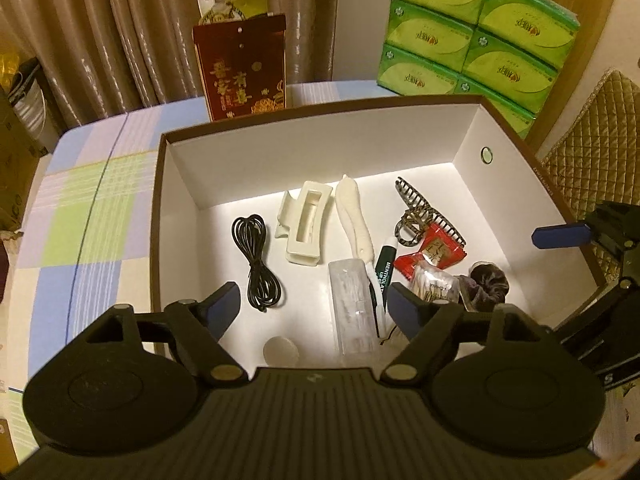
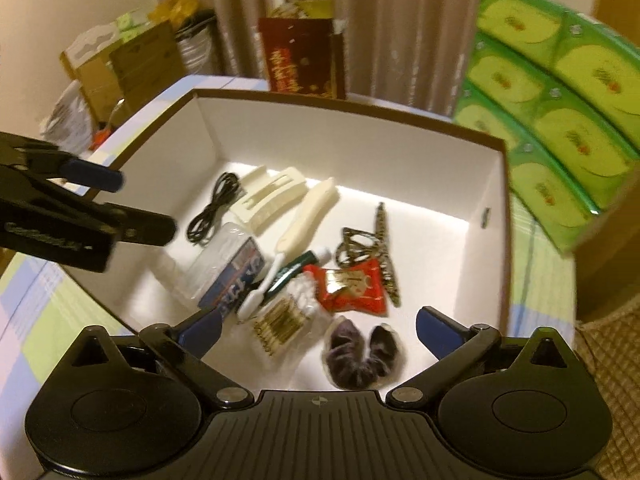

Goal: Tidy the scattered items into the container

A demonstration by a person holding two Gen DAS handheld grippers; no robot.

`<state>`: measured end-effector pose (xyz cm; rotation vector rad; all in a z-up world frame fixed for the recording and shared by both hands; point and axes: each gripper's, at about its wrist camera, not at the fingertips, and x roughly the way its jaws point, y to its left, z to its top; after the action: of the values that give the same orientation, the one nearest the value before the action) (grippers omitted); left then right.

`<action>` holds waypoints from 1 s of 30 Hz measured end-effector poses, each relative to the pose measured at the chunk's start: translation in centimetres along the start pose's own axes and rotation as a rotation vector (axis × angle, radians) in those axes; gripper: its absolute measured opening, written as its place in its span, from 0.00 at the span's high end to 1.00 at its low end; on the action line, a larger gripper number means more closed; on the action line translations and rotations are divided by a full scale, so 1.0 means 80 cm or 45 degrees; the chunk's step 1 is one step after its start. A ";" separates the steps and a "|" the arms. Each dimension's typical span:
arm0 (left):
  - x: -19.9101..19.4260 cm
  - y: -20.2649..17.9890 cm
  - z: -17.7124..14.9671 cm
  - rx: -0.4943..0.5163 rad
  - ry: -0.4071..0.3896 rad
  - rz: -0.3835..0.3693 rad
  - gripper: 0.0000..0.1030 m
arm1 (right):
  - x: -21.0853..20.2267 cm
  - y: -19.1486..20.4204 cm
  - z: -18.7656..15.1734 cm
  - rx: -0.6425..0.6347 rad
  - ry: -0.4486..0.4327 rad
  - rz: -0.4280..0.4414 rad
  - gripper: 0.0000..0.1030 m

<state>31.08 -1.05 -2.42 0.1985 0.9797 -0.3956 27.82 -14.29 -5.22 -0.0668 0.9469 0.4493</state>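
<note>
Both the left claw (image 1: pixel 314 306) and right claw (image 2: pixel 320 330) gape empty over the box (image 1: pixel 472 136), whose near floor holds the scrunchie (image 2: pixel 360 360) at 6 o'clock. Farther in, the cable (image 1: pixel 256 260) lies at 10 o'clock. Lift both straight up, clear of the rim, then scan the surface (image 1: pixel 80 200) for strays.

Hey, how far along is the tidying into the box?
Mostly done, it seems: the black cable, white hair claw, lip balm and purple scrunchie lie inside the box. Both tongs, left and right, are open and empty. No stray items show on the tablecloth.
</note>
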 end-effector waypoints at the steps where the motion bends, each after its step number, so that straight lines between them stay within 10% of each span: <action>1: -0.004 -0.001 0.000 0.002 -0.008 0.002 0.22 | -0.003 0.000 -0.002 0.006 -0.011 -0.017 0.02; 30: -0.134 -0.037 -0.075 -0.004 -0.195 0.064 0.05 | -0.114 0.048 -0.068 0.173 -0.151 -0.141 0.02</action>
<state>20.00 0.79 3.31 0.1866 0.8229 -0.3573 17.50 -15.30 -0.63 0.0306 0.8505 0.2825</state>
